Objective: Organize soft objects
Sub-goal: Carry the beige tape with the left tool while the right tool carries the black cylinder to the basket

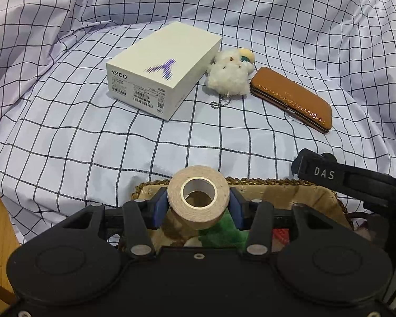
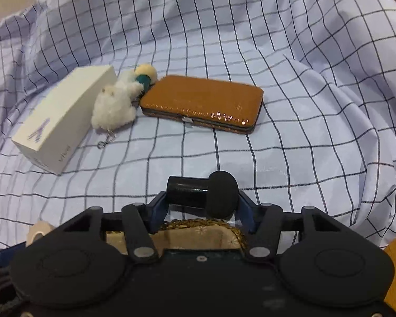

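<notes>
From the left wrist view, the left tool (image 1: 198, 200) pinches a beige tape roll (image 1: 198, 196) between its blue pads (image 1: 159, 206), the roll's open core facing the camera. It hangs over a woven basket (image 1: 327, 198) with a floral lining, where something green (image 1: 221, 233) and something red (image 1: 281, 235) lie under the tool. Beyond the basket, on the checked cloth (image 1: 92, 142), a white phone box (image 1: 162, 70) marked Y500 sits beside a fluffy white plush toy (image 1: 229, 72) with a bead chain (image 1: 219, 103); the toy touches the box's side. Just to the toy's right lies a brown leather case (image 1: 293, 99). The right tool (image 1: 298, 165), black and marked DAS, reaches in from the right edge above the basket's corner.

From the right wrist view, the right tool (image 2: 202, 198) is pressed on a black cylinder with a foam cap (image 2: 203, 194), held crosswise between its blue fingers (image 2: 157, 207). Below it shows the basket's braided rim (image 2: 236, 233). Farther out on the cloth (image 2: 303, 145), the plush toy (image 2: 116, 105) is wedged between the phone box (image 2: 63, 119) and the brown case (image 2: 203, 100), touching both. The tape roll (image 2: 38, 231) peeks in at the lower left.
</notes>
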{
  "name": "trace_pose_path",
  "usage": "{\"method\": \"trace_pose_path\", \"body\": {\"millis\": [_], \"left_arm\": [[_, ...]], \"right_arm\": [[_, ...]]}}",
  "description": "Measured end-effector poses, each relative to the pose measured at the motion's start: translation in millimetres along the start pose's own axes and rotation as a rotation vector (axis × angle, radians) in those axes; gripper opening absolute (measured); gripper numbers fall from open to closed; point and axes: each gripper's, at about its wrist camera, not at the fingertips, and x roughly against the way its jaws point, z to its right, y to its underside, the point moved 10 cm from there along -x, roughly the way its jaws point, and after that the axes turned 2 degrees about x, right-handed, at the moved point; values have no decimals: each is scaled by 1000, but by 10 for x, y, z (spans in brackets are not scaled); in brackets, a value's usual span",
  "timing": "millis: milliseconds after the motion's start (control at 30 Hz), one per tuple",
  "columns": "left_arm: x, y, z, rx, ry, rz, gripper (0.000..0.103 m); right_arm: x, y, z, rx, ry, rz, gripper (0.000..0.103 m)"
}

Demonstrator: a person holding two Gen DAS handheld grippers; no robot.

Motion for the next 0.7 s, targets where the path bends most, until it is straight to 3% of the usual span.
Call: {"method": "trace_pose_path", "body": {"millis": [333,700], "left_arm": [[326,-29,33,6,4,71,47],[703,263,27,29,-5,105,47]], "right_arm": [[721,-67,-85,3,-107,136,55],[1455,356,-101,12,-186,213,56]]}}
